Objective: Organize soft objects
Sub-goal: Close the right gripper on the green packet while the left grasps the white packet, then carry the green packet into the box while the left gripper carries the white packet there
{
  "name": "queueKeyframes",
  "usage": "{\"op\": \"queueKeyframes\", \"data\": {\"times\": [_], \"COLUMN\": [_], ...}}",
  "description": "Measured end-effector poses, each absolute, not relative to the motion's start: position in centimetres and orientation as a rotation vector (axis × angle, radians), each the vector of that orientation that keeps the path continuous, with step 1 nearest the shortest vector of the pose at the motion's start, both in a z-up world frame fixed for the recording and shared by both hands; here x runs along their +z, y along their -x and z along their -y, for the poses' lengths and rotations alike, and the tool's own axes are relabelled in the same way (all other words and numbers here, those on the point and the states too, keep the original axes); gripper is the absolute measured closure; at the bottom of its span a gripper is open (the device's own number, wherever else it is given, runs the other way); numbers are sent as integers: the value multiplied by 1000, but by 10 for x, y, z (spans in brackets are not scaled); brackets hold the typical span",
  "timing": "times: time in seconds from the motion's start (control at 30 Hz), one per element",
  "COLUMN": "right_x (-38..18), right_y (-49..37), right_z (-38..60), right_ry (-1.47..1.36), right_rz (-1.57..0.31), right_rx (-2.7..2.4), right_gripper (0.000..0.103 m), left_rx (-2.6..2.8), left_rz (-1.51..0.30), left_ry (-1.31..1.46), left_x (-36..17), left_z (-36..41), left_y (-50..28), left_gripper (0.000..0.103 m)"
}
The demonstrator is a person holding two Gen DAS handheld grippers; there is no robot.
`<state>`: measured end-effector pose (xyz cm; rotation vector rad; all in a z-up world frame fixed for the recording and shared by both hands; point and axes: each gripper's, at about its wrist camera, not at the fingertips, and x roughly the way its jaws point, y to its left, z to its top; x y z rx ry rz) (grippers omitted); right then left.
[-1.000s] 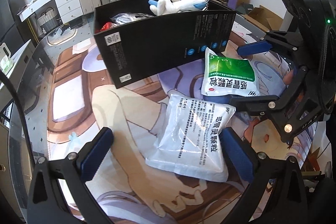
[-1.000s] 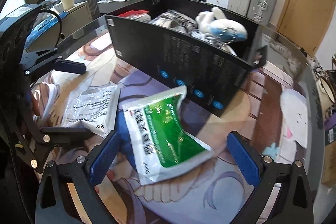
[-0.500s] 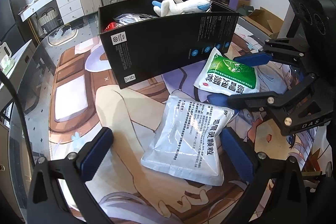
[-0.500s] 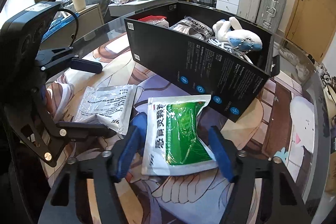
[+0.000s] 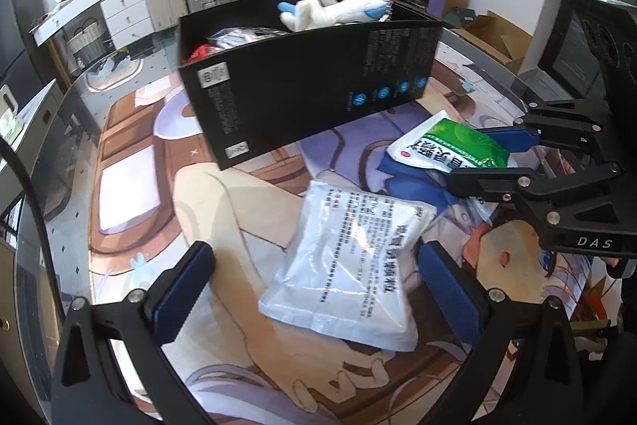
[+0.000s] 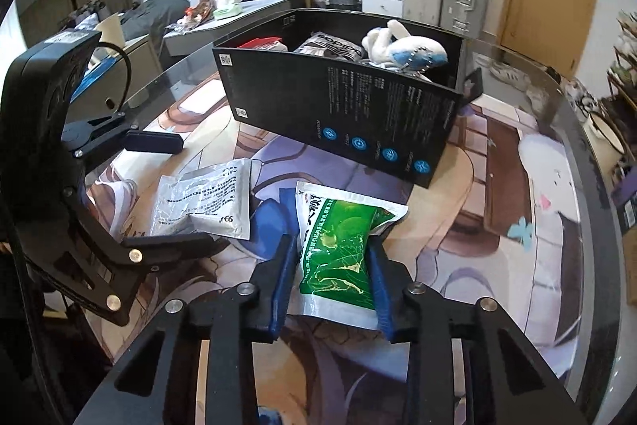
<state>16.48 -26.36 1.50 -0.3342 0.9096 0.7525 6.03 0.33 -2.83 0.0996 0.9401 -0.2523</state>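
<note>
Right gripper (image 6: 332, 277) pinching a green medicine sachet (image 6: 338, 245) on a cartoon-print table mat (image 6: 497, 226).

Left gripper (image 5: 314, 289) hangs spread wide, empty, around a white sachet (image 5: 350, 261). Behind them, a black box (image 6: 358, 114) holds a white-and-blue plush toy (image 6: 402, 50) and what may be other packets.

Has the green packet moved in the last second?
Yes. The green packet, now pinched by the right gripper, has turned and lifted at its far end, away from the black box.
</note>
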Motion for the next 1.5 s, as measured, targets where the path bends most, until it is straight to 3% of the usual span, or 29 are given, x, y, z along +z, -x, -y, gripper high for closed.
{"op": "queueKeyframes", "data": {"times": [0.2, 0.3, 0.37, 0.47, 0.77, 1.5], "right_x": [15, 16, 17, 17, 19, 73], "right_y": [-159, -159, -159, -159, -158, -159], "right_z": [270, 273, 277, 278, 280, 296], "right_ry": [309, 304, 304, 303, 308, 262], "right_rz": [-898, -895, -891, -889, -873, -725], "right_rx": [762, 764, 764, 765, 765, 742], "right_gripper": [68, 68, 68, 68, 68, 69], "left_rx": [-297, -311, -324, -334, -319, -276], "left_rz": [-918, -906, -893, -882, -867, -756], "left_ry": [-120, -125, -129, -130, -100, 22], "left_x": [-25, -23, -21, -19, -15, 23], "left_z": [5, 8, 10, 11, 6, -19], "left_y": [-56, -54, -51, -49, -47, -46], "left_gripper": [14, 26, 42, 56, 66, 67]}}
